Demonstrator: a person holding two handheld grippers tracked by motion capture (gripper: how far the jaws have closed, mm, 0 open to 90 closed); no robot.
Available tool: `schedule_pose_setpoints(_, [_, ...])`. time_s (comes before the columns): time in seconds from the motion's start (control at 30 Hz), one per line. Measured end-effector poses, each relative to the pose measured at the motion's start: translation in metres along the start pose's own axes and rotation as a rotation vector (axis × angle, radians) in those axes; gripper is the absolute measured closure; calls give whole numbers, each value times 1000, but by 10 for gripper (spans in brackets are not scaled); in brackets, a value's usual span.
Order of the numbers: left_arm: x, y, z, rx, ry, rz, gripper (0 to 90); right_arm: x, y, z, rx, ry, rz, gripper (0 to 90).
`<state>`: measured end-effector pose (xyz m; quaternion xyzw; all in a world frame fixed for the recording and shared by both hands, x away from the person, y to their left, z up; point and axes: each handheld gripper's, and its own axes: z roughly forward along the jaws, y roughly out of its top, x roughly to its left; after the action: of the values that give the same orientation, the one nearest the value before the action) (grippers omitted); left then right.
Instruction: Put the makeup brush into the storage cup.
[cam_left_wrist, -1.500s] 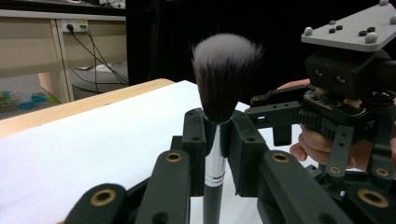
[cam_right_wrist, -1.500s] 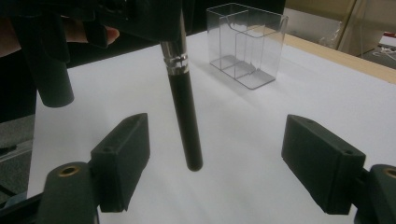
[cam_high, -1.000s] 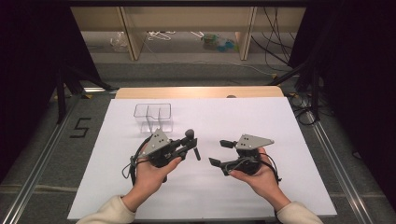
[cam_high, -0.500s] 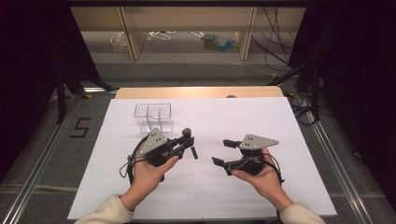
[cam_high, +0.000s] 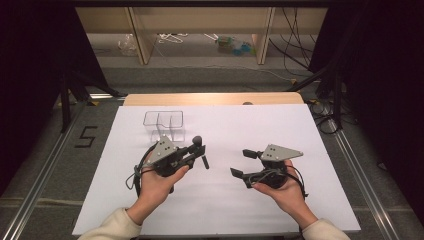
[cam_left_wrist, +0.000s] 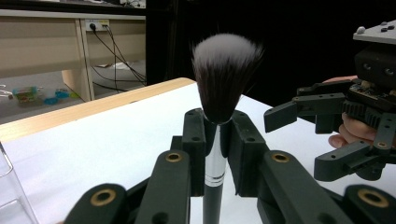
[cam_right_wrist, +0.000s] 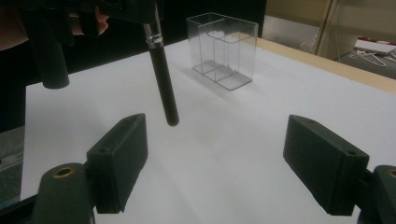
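Now the brush (cam_left_wrist: 219, 88) stands upright, bristles up, above the table (cam_high: 225, 210), clamped at its ferrule in my left gripper (cam_high: 196, 152). My right gripper (cam_high: 245, 162) faces it nearby, jaws spread, holding nothing. Behind the brush sits a clear box (cam_high: 164, 122).

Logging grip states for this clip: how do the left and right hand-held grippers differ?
The left hand-held gripper is shut on the makeup brush; the right hand-held gripper is open, with nothing between its jaws. The left sits nearer the clear organizer. Both are hand-held above the white table.
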<state>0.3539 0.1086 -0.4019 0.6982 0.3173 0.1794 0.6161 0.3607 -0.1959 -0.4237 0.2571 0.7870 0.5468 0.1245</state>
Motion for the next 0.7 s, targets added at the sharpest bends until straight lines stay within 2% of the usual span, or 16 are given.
schedule_pose_setpoints(0.1, [1, 1, -1, -2, 3, 0, 779, -1, 0, -1, -11, -9, -16, 227])
schedule_pose_setpoints(0.17, [1, 1, -1, -2, 9, -5, 779, 0, 0, -3, 6, -6, -5, 226])
schedule_pose_setpoints(0.27, [4, 2, -2, 1, 12, 9, 779, 1, -1, -3, -14, 3, 2, 226])
schedule_pose_setpoints(0.3, [4, 2, -2, 0, 17, 1, 779, 1, -1, -3, -14, 3, 5, 226])
schedule_pose_setpoints(0.33, [4, 2, -2, 0, 20, -4, 779, -1, -1, -6, -9, -13, -18, 226])
schedule_pose_setpoints(0.37, [4, 2, -2, 0, 19, 0, 779, -1, -1, -6, -14, -16, -18, 225])
schedule_pose_setpoints(0.4, [4, 3, -2, 1, 20, 2, 779, 0, -2, -6, -13, -13, -2, 225])
schedule_pose_setpoints(0.47, [5, 3, -3, 3, 21, 12, 778, 0, -2, -9, -3, -15, 3, 225])
schedule_pose_setpoints(0.53, [5, 3, -3, 3, 24, 12, 779, 0, -2, -9, -18, -10, 4, 226])
schedule_pose_setpoints(0.57, [5, 4, -3, 3, 25, 12, 779, -1, -3, -9, -24, -25, -11, 226])
schedule_pose_setpoints(0.6, [5, 4, -3, 4, 26, 12, 779, 0, -3, -11, -16, -23, 1, 225])
schedule_pose_setpoints(0.63, [5, 3, -3, 4, 31, -4, 779, 0, -4, -11, -18, -21, 3, 226])
schedule_pose_setpoints(0.7, [6, 4, -3, 6, 29, 10, 778, 0, -4, -13, -15, -22, 7, 226])
